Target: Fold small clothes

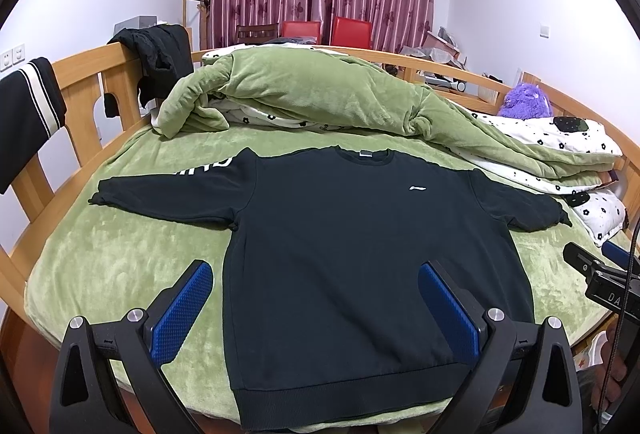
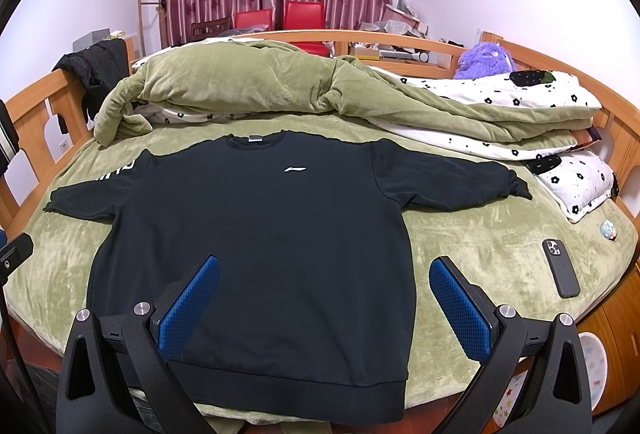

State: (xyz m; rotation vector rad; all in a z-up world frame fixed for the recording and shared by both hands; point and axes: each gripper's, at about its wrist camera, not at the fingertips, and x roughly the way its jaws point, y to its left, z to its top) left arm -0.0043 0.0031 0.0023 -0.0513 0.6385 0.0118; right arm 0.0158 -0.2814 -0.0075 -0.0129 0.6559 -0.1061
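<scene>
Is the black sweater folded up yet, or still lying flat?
Still flat. The sweater lies spread front-up on the green bed cover, with both sleeves stretched out to the sides and nothing folded over.

even indoor light, sharp, edges perhaps warped

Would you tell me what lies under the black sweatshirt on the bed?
The black sweatshirt lies flat on the green plush blanket. Anything beneath its body is covered.
</scene>
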